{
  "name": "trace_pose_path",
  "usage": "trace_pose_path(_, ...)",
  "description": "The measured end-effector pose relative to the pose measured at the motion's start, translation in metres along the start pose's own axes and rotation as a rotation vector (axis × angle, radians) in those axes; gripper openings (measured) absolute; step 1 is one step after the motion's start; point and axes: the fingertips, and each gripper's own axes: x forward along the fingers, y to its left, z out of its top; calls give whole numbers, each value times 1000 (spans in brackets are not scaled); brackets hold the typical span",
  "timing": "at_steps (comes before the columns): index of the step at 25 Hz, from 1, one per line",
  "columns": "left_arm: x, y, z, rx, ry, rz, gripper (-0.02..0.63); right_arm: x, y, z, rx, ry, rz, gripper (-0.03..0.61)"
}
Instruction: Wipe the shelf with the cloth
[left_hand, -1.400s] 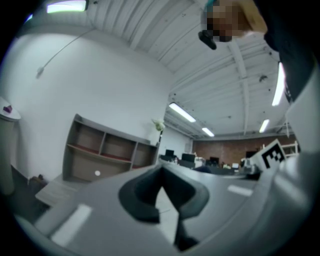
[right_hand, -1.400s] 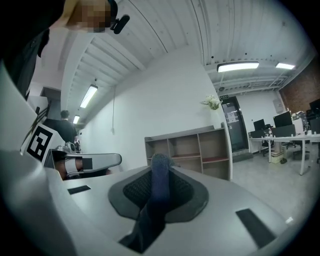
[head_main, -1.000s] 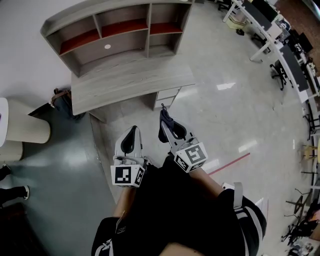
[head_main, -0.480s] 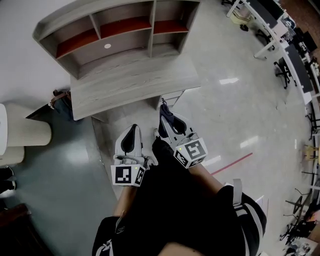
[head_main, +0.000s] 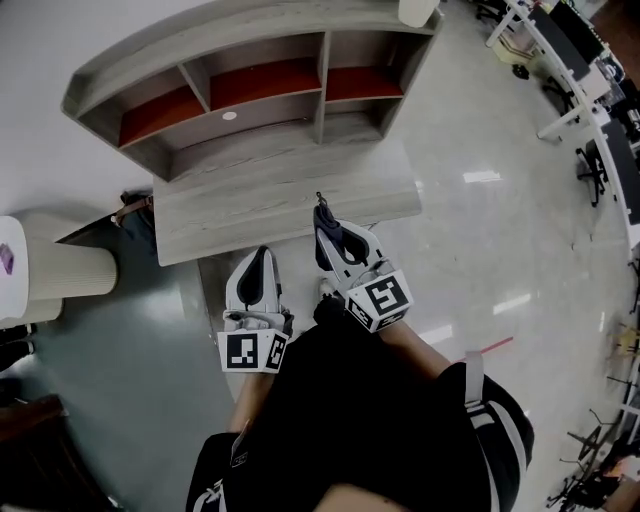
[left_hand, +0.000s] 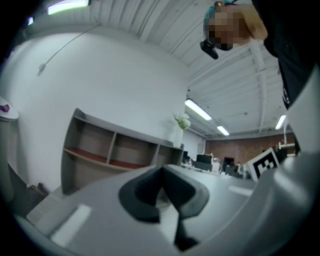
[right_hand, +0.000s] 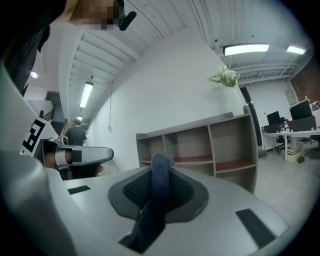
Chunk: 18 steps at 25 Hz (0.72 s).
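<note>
Shelf unit (head_main: 250, 100) ahead, beyond the table (head_main: 250, 205). My right claw (head_main: 325, 215) grips the blue cloth (right_hand: 158, 180); left claw (left_hand: 162, 172) clenched, empty. Recommend reaching in and pressing the cloth flat.

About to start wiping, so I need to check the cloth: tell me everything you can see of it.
The cloth is dark blue with a fine woven-looking texture. It is pinched between the shut jaws of the right hand-held gripper. A rounded folded end stands up past the tips, and the rest runs down through the gap towards the camera. It touches only the jaw pads; the shelf lies ahead, apart from it.
</note>
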Motion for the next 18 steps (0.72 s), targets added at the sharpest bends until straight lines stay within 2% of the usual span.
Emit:
trace_pose_path(5, 37, 6, 1, 11, 28, 23, 5, 31, -34, 11, 5, 1, 26, 48)
trace_pose_path(11, 66, 32, 11, 7, 39, 51, 5, 67, -59, 19, 8, 8, 23, 48)
trace_pose_path(15, 91, 54, 22, 2, 30, 25, 5, 93, -79, 30, 3, 11, -13, 48)
trace_pose_path(18, 112, 72, 31, -3, 21, -30, 5, 115, -95, 45, 9, 11, -53, 48)
